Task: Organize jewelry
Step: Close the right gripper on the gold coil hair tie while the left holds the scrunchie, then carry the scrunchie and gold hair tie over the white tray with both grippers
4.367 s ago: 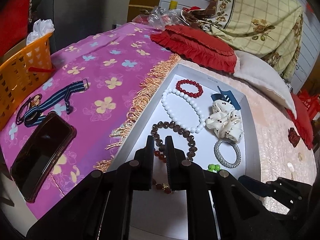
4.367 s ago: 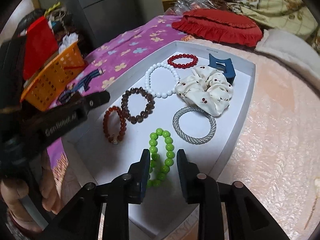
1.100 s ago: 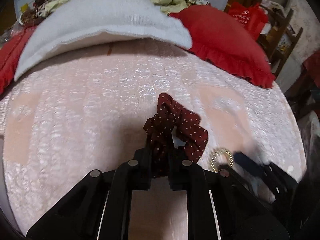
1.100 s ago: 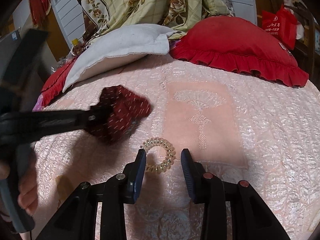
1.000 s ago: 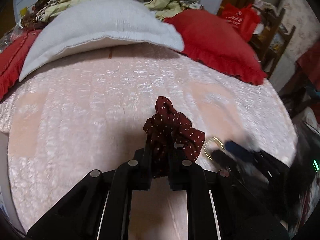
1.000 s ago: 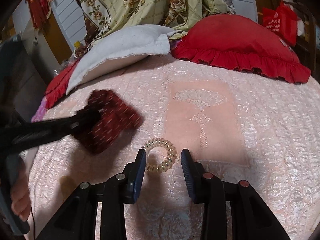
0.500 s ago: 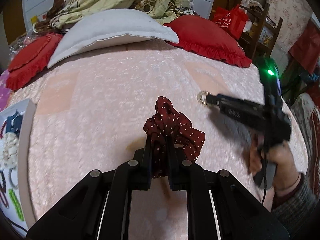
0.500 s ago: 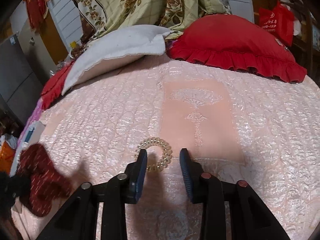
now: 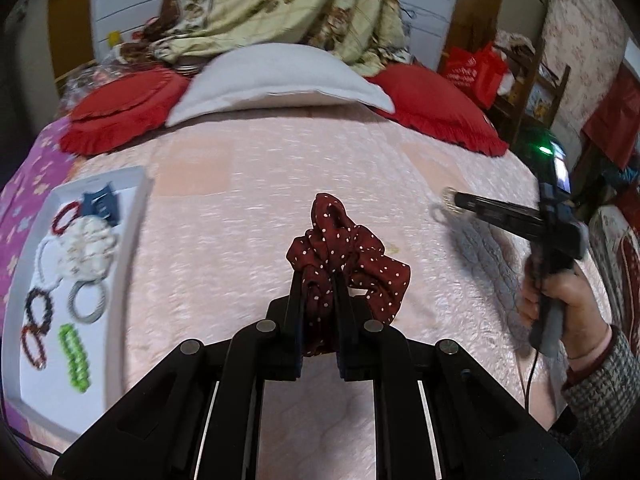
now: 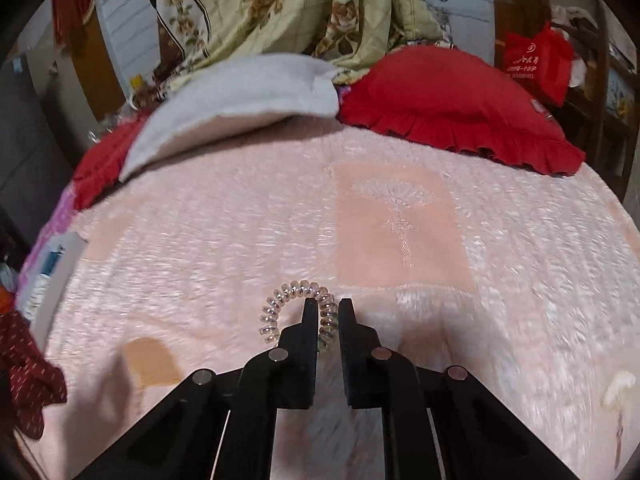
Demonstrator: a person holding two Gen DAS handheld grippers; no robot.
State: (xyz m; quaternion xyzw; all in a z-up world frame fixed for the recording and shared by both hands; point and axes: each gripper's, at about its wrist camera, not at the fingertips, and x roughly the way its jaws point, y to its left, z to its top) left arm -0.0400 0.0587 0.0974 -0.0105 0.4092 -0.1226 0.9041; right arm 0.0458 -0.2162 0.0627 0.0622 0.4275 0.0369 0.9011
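My left gripper point(image 9: 317, 276) is shut on a dark red polka-dot scrunchie point(image 9: 352, 256) and holds it above the pink bedspread. The scrunchie also shows at the left edge of the right wrist view point(image 10: 24, 368). My right gripper point(image 10: 328, 306) is shut on a clear spiral hair tie point(image 10: 296, 306), which hangs around its left finger. In the left wrist view the right gripper point(image 9: 456, 200) carries that hair tie point(image 9: 450, 197) at the right. A white tray point(image 9: 132, 216) at the left holds bead bracelets, a cream scrunchie point(image 9: 86, 248) and a blue hair clip point(image 9: 100, 204).
Red ruffled pillows point(image 9: 432, 108) and a white pillow point(image 9: 276, 80) lie at the head of the bed. A floral quilt point(image 10: 280, 4) is piled behind them. A purple flowered cloth point(image 9: 20, 184) lies left of the tray. A small white object point(image 10: 618, 388) lies on the bedspread at the right.
My right gripper has closed on the spiral hair tie and lifted it. My left gripper has swung left with the red scrunchie, bringing the tray into view.
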